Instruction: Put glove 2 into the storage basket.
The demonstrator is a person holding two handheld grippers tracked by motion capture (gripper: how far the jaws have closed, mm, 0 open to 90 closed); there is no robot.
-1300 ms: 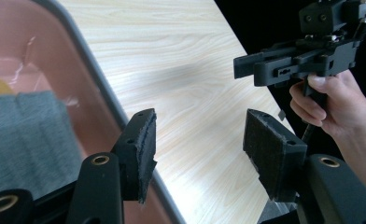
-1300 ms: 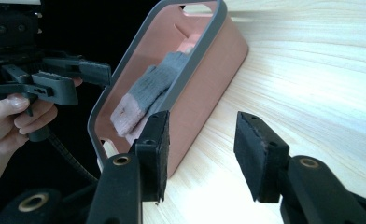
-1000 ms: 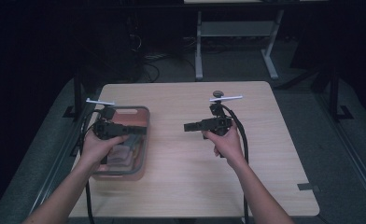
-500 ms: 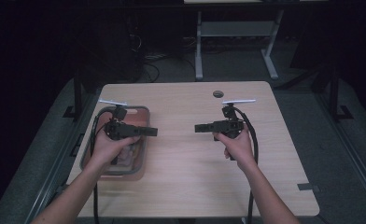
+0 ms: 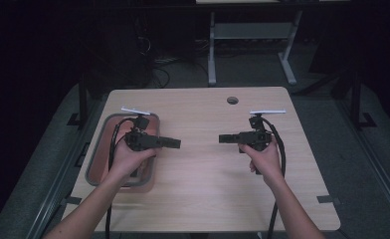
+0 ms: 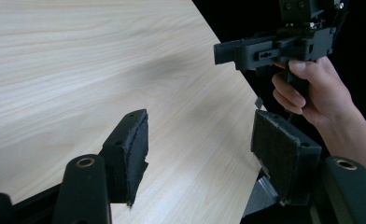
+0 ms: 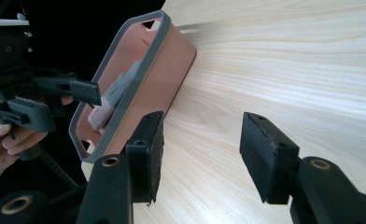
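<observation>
left gripper [image 5: 175, 144]: jaws apart, empty | right gripper [image 5: 223, 138]: jaws apart, empty | bin [image 7: 158, 74]: contents partly hidden, unclear

The left tool [image 5: 175, 143] has been swung round from over the tray [image 5: 99, 149] so that its parted jaws are aimed rightward across the tabletop [image 5: 203, 199]; the right tool [image 5: 224, 138] has been drawn slightly rightward and nearer the person, jaws aimed leftward at its counterpart

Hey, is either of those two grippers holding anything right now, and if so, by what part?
Nothing is held. The left gripper and the right gripper both have their jaws apart, with bare table between them.
</observation>
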